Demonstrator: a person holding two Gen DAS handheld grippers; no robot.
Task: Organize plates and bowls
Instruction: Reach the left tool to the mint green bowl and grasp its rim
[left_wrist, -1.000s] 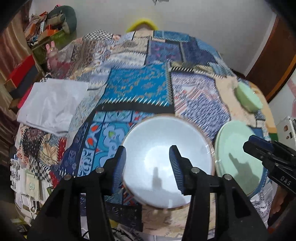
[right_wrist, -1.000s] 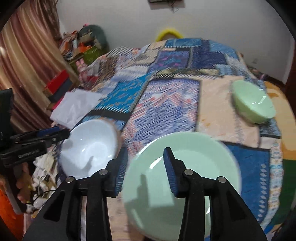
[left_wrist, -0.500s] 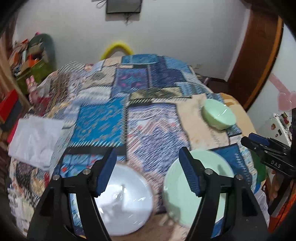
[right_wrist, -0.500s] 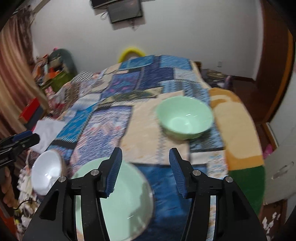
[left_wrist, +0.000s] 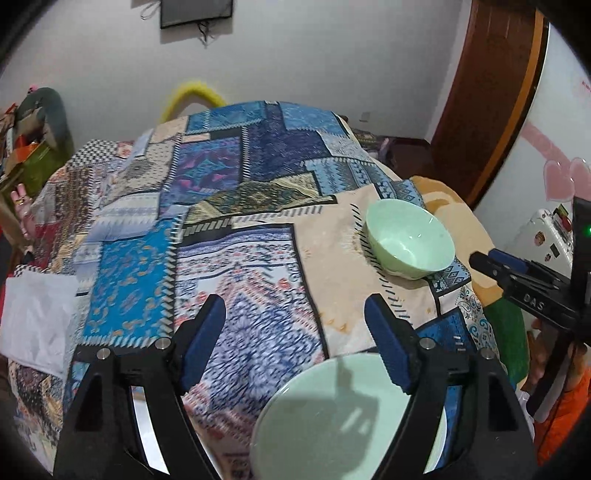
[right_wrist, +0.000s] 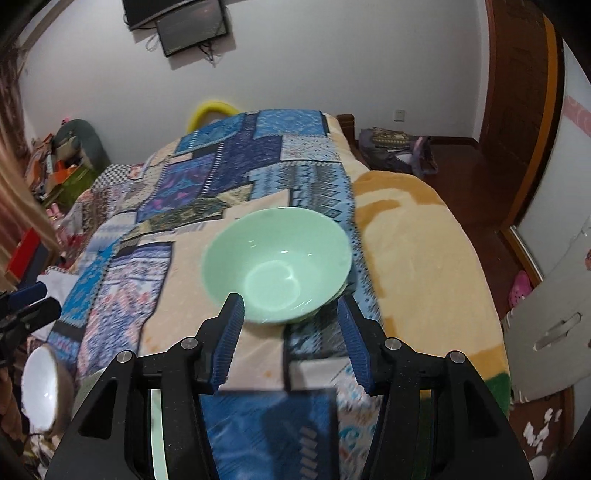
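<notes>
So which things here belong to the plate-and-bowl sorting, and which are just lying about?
Job:
- pale green bowl
- pale green plate
- white bowl

Lying about:
- patchwork bedspread
- white folded cloth
- wall screen
- yellow ring
- dark bag on the floor

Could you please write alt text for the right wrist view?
The right gripper, open and empty, points at a green bowl resting on a patchwork bedspread. A white bowl sits at far left.

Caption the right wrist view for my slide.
Open right hand-held gripper nears a green bowl on the patchwork bedspread.
</notes>
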